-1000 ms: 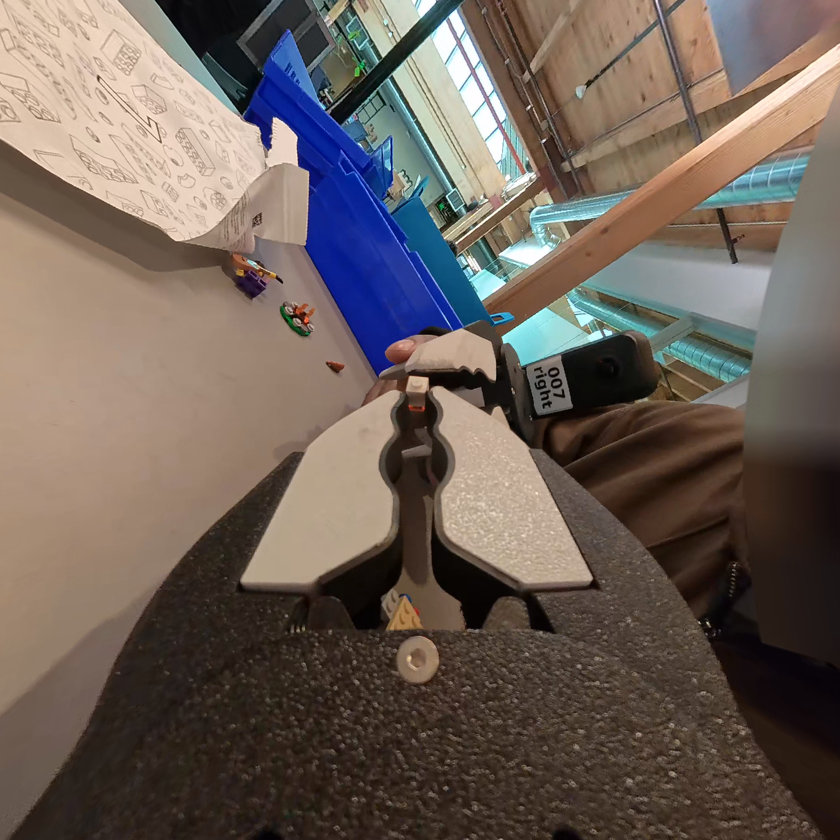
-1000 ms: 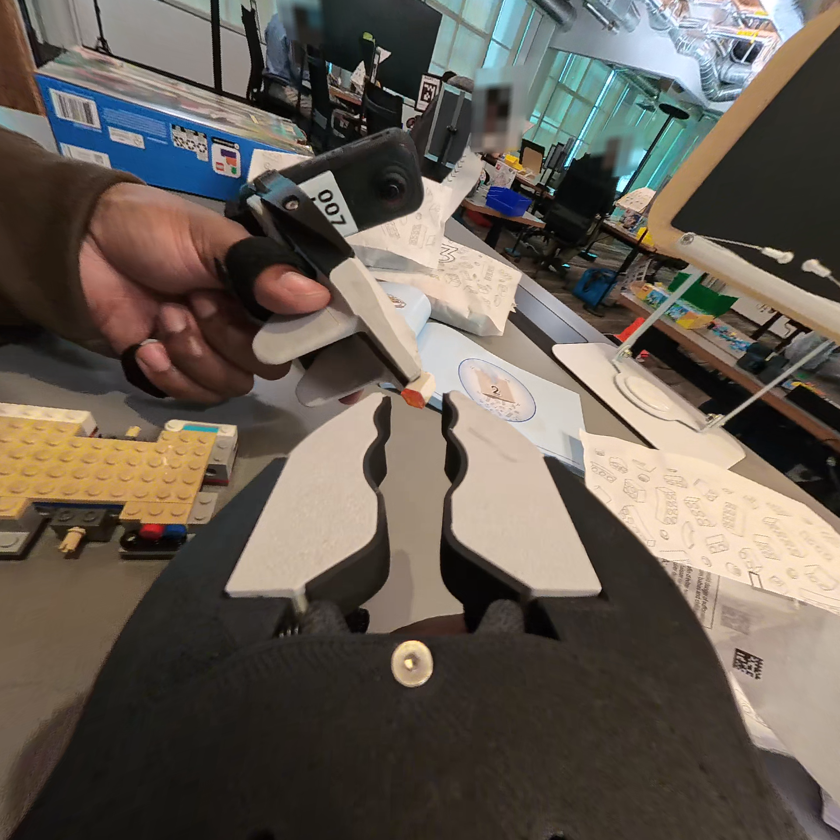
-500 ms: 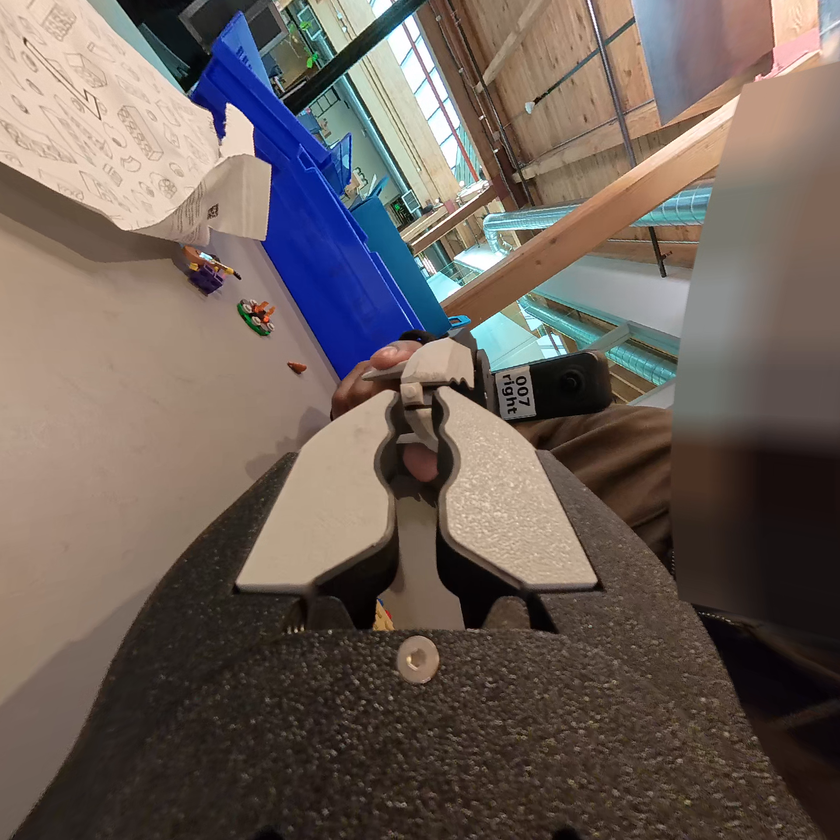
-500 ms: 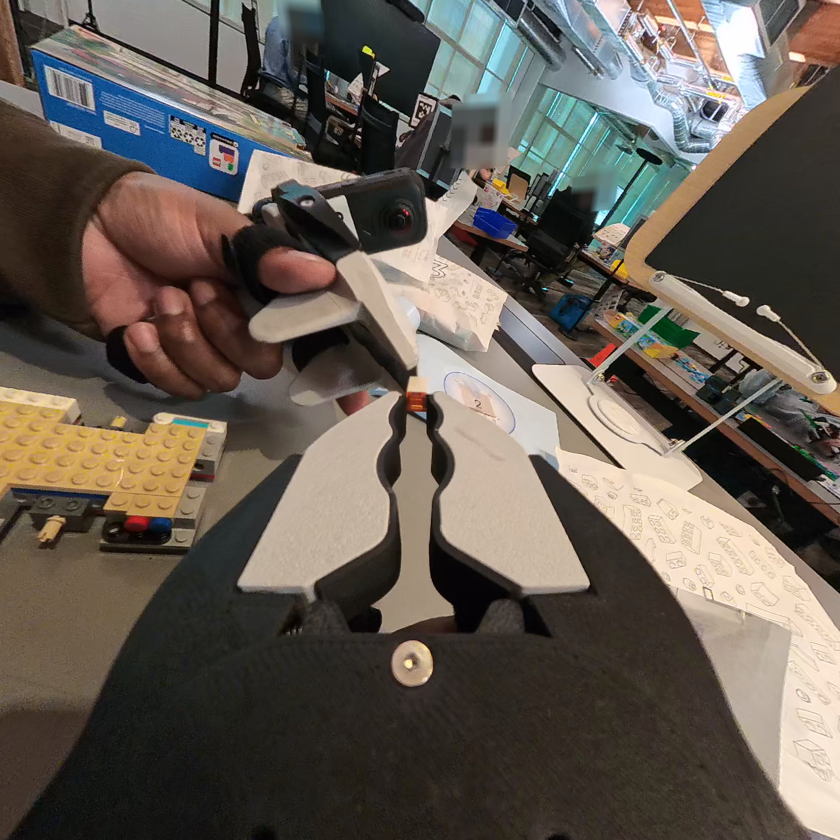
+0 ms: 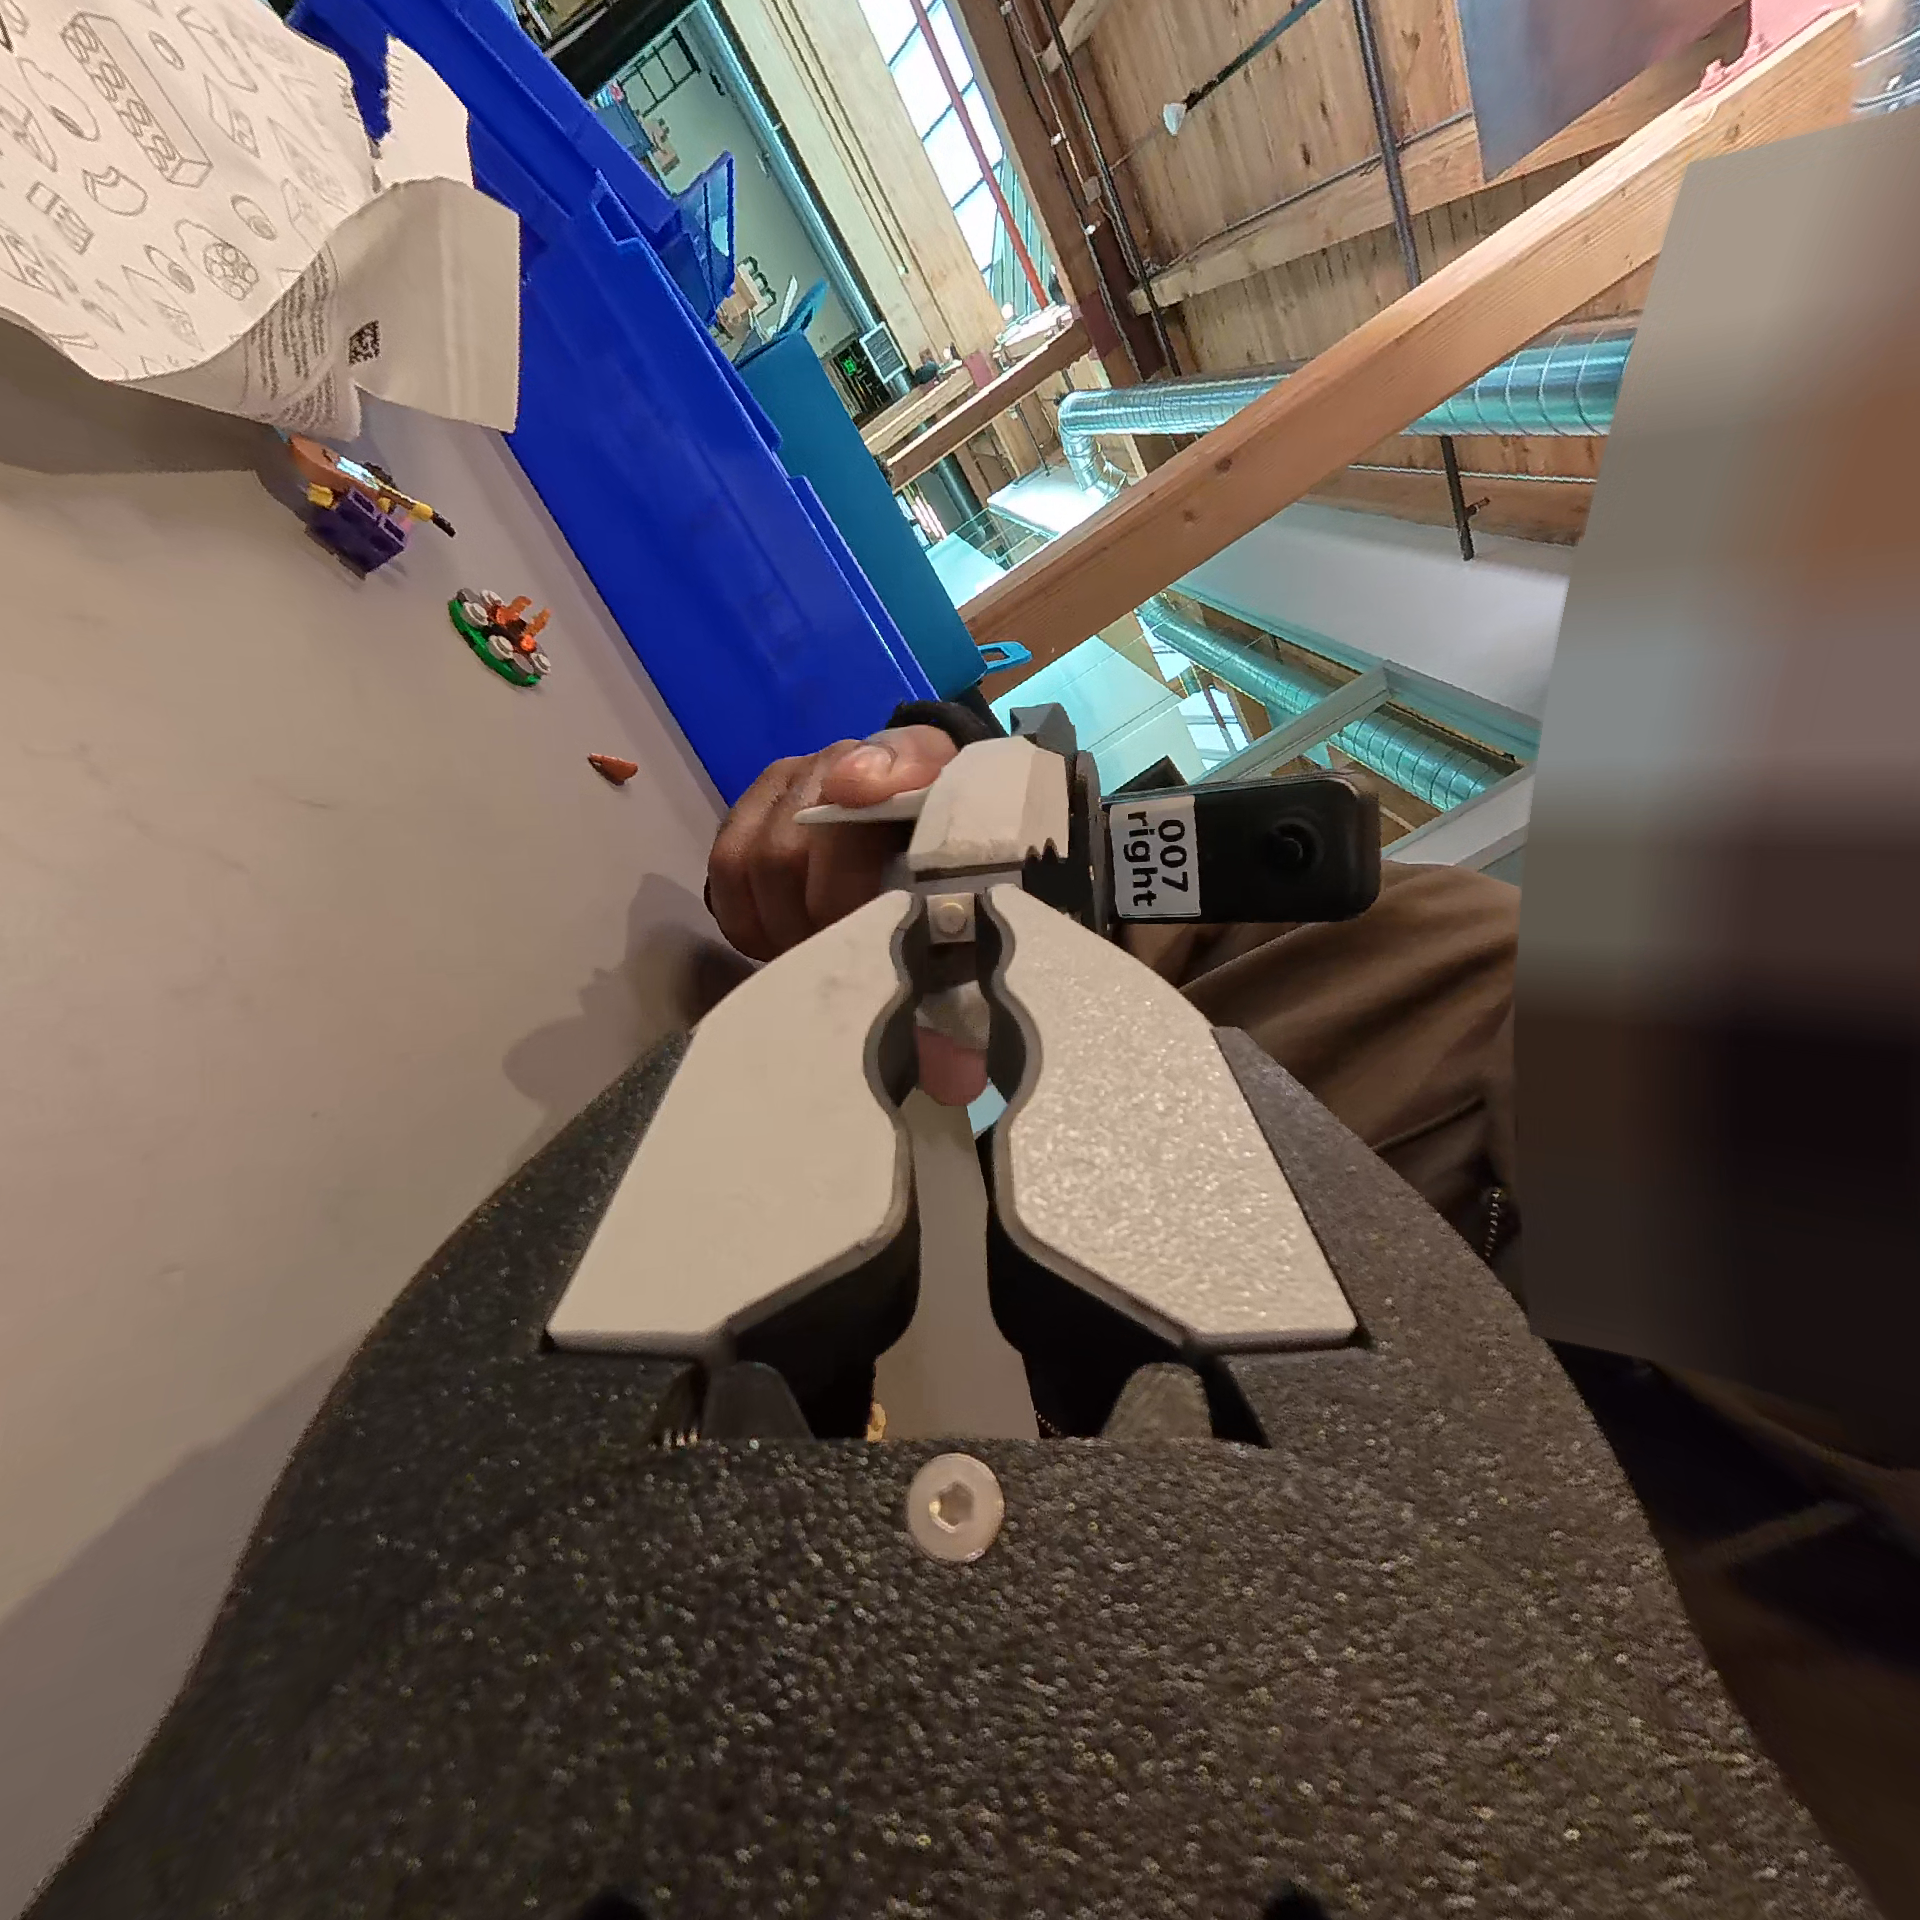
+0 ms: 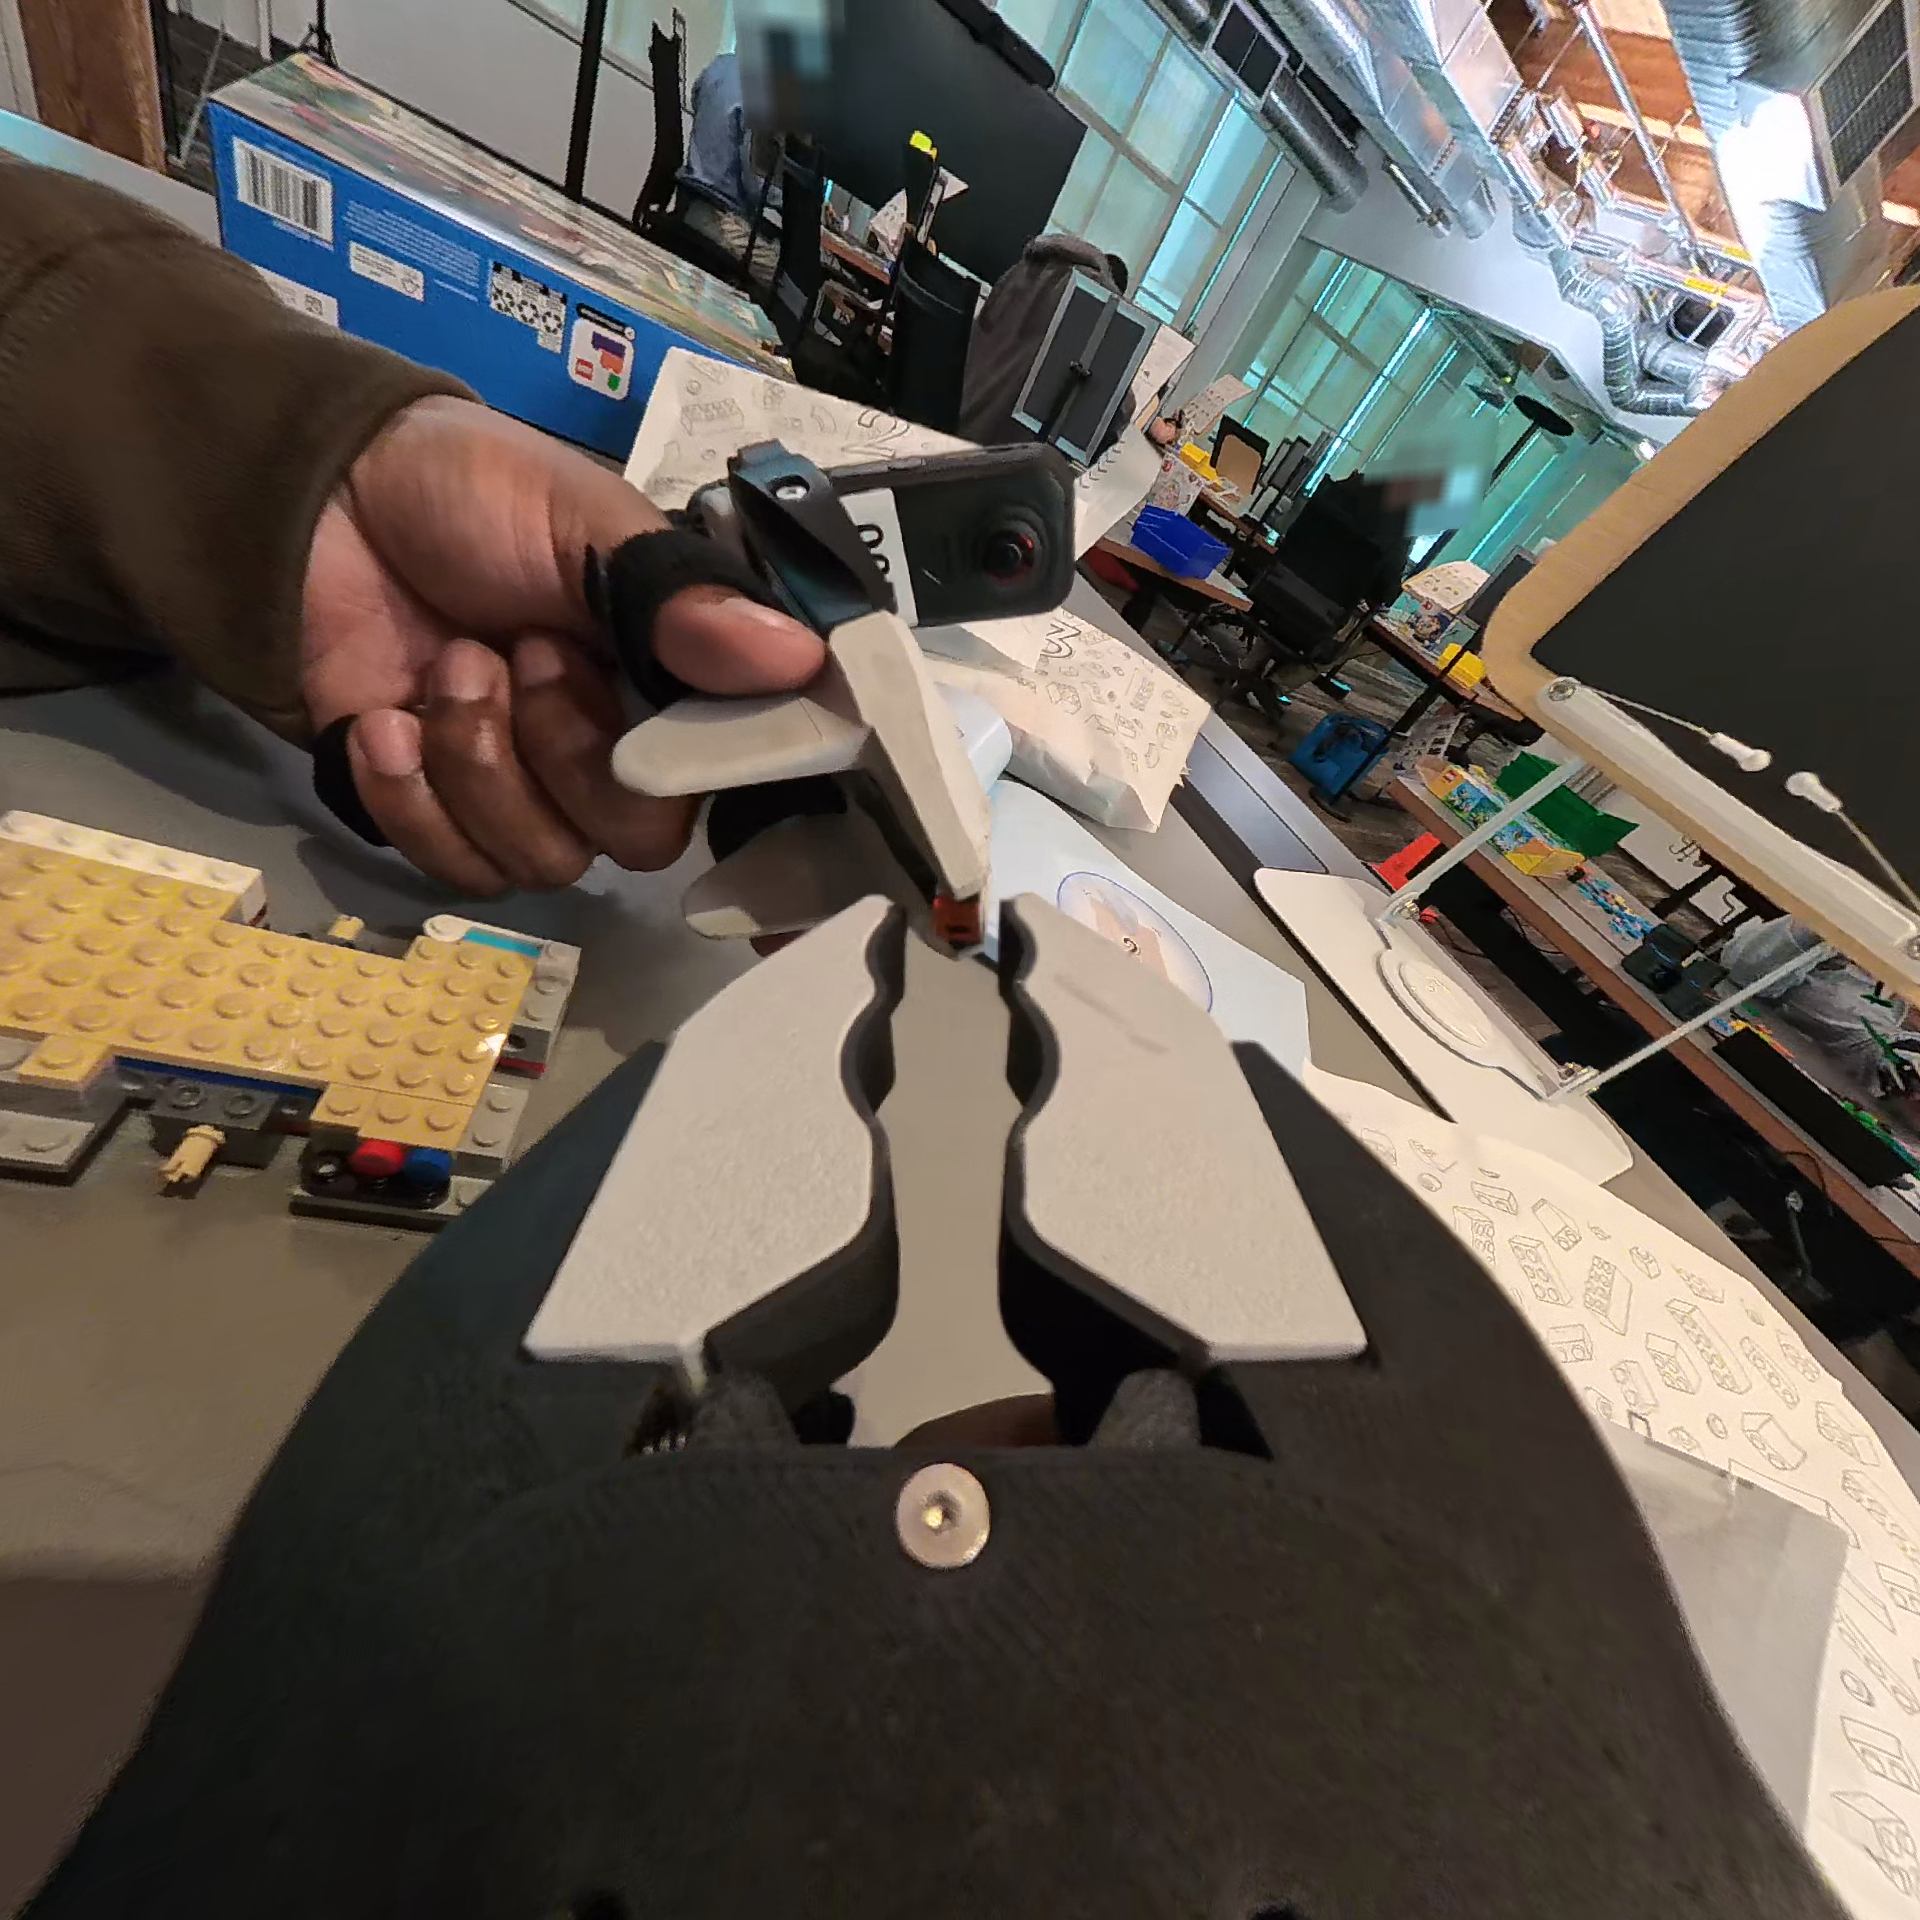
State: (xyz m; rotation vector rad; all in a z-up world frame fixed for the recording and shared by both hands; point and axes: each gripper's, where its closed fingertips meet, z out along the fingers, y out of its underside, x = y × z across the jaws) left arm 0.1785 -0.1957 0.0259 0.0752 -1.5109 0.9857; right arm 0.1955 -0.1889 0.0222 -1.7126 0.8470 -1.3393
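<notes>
Left hand-held gripper (image 5: 951,920) pinches small tan-and-orange brick (image 5: 950,918) at fingertips, above counter (image 5: 208,883). Right hand-held gripper (image 6: 951,930) spread, its fingers not pressing brick. Risk, my judgement: tiny brick slips or twists out if tips collide. Counter grey; tan brick plate (image 6: 239,1018) near left edge, printed paper sheets (image 6: 1662,1340) at right. Room: open workshop, blue bins (image 5: 665,416).

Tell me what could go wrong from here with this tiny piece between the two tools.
The small brick sits only at the very tips of the left tool; a nudge could flick it out.
The right tool straddles it, open, not touching; closing off-centre may knock it onto the table.
</notes>
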